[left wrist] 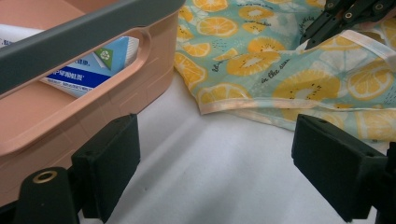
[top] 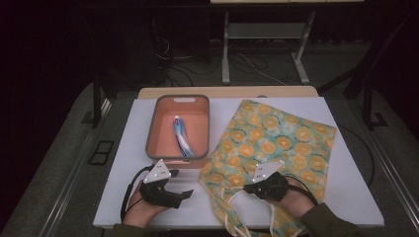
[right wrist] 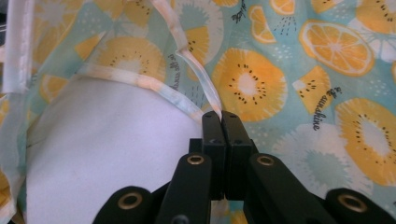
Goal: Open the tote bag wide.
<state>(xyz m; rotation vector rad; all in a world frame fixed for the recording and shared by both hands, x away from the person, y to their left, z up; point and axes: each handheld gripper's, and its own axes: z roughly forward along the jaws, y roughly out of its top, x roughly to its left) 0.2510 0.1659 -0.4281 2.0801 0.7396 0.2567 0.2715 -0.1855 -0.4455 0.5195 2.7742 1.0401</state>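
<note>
Both grippers are matte black, each topped by a pale grey three-cornered plate dotted with small dark holes, and a black cable loops away from the left gripper [top: 185,193] and from the right gripper [top: 247,187]. Seen along its own jaws, the left one has broad, blocky rectangular pads and a brass-ringed pivot hole, while the right one has slim linked arms with four brass-ringed pivots and small dark screws. The person wears olive-green sleeves [top: 330,221].

- Beyond my jaws, the white desk [top: 346,197] ends at a wooden edge.
- Farther past, a grey floor [top: 276,69] carries metal frame legs [top: 226,49] and loose cables [top: 173,59].
- The room behind is dark.
</note>
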